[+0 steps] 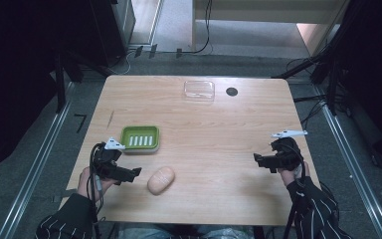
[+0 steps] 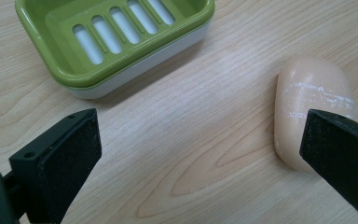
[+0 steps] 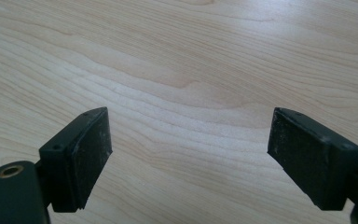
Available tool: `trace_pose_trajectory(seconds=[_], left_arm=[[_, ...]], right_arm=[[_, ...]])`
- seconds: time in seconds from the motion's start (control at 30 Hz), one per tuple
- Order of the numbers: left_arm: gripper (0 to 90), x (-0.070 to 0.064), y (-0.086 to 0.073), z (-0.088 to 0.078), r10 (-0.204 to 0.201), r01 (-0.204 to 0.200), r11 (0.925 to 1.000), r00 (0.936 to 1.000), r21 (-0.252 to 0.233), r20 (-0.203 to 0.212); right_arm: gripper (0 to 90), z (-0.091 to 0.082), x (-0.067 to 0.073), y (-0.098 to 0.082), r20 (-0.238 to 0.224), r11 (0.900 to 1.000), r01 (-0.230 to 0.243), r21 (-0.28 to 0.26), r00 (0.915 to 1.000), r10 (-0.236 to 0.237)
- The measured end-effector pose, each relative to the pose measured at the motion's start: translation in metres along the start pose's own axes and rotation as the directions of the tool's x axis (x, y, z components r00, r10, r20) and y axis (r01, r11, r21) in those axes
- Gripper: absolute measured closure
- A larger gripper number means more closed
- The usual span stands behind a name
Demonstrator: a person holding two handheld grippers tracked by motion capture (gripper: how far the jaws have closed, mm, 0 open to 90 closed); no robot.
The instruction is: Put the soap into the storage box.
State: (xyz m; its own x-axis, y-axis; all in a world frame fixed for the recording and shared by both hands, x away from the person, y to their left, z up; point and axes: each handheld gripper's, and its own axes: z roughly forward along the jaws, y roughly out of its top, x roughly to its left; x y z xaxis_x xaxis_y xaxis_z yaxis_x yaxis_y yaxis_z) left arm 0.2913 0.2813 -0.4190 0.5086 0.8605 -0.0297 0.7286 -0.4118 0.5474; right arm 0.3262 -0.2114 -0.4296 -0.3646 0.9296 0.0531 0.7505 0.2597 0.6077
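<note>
Lying on its flat face at the lower centre of the high view, the pale peach oval bar of soap [image 1: 160,179] sits on the light wooden table [image 1: 229,149], just below and right of the green slotted plastic soap dish [image 1: 140,138] and clear of it. The left hand-held gripper [image 1: 138,172] hovers just to its left with jaws spread wide and nothing between them; in the left gripper view the soap [image 2: 307,93] lies partly behind the right-hand jaw, not yet centred in the gap. The right hand-held gripper [image 1: 256,159] waits well apart at the right edge, jaws also wide apart over bare wood. A clear plastic lid [image 1: 199,90] rests at the upper centre.

The bar looks solid and fairly light, but its rounded, waxy surface will likely be slippery and may squirt out under a hard squeeze. Taking it across the narrow middle, pads on the two long sides, seems safest.
</note>
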Motion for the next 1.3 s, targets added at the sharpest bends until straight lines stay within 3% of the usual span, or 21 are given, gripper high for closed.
trace_pose_trajectory(seconds=[0.27,0.63,0.87,1.3], left_arm=[[0.0,0.000,0.000,-0.001,-0.009,0.009,0.9999,0.9999,0.009,0.004],[0.0,-0.009,0.006,-0.003,0.017,-0.017,0.9996,0.9999,0.024,0.002],[0.0,-0.010,0.008,0.001,0.027,-0.028,0.9989,0.9992,0.038,0.030],[0.0,-0.015,0.014,0.004,0.041,-0.044,0.9977,0.9976,0.051,0.055]], right_arm=[[14.1,0.003,0.001,0.001,-0.002,1.000,0.007,0.003,1.0000,-0.007],[14.1,0.005,0.001,0.000,-0.010,0.999,0.029,0.013,0.9995,-0.029],[14.1,0.002,0.003,-0.001,-0.001,1.000,0.020,0.018,0.9998,-0.020],[14.1,0.008,0.006,0.002,0.001,0.998,0.051,0.036,0.9987,-0.051]])
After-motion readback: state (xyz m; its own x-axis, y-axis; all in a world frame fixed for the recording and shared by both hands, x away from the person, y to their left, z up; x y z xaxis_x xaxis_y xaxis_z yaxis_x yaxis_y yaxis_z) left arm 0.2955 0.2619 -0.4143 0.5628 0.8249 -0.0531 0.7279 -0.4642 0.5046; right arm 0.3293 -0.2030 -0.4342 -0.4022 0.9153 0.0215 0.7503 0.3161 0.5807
